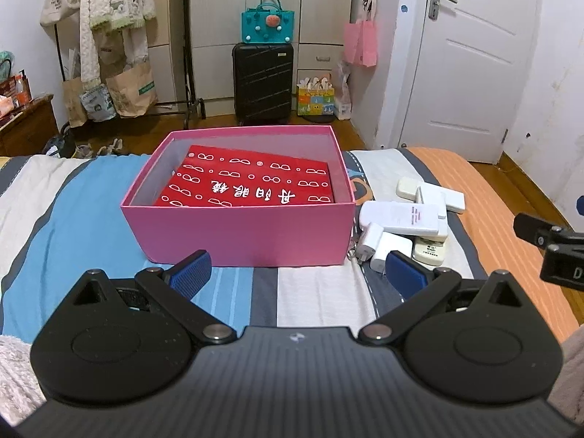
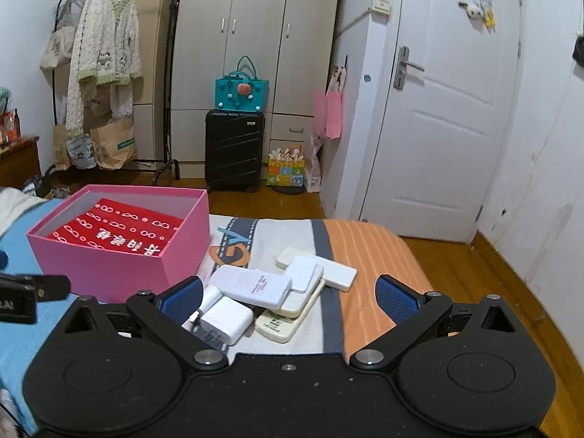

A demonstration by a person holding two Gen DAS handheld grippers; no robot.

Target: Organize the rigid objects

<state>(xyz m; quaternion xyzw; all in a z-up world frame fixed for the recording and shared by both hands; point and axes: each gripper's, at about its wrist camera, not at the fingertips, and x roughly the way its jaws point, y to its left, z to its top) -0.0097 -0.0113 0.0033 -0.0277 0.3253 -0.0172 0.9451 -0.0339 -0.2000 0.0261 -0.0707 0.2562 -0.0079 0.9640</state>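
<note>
A pink open box [image 1: 241,233] sits on the bed with a red patterned box [image 1: 252,184] inside; it also shows in the right wrist view [image 2: 109,266]. A pile of white rigid items lies right of it: a white power bank [image 2: 252,286], a white charger [image 2: 226,319], cream remotes [image 2: 281,323] and a flat white case [image 2: 328,272]. The pile shows in the left wrist view [image 1: 405,219]. My left gripper [image 1: 297,273] is open and empty, just before the pink box. My right gripper [image 2: 288,299] is open and empty, hovering over the pile.
The bed has a striped blue, white, grey and orange cover [image 2: 365,255]. Beyond its far edge stand a black suitcase [image 2: 233,149] with a teal bag, a clothes rack [image 2: 109,73], a wardrobe and a white door [image 2: 438,127].
</note>
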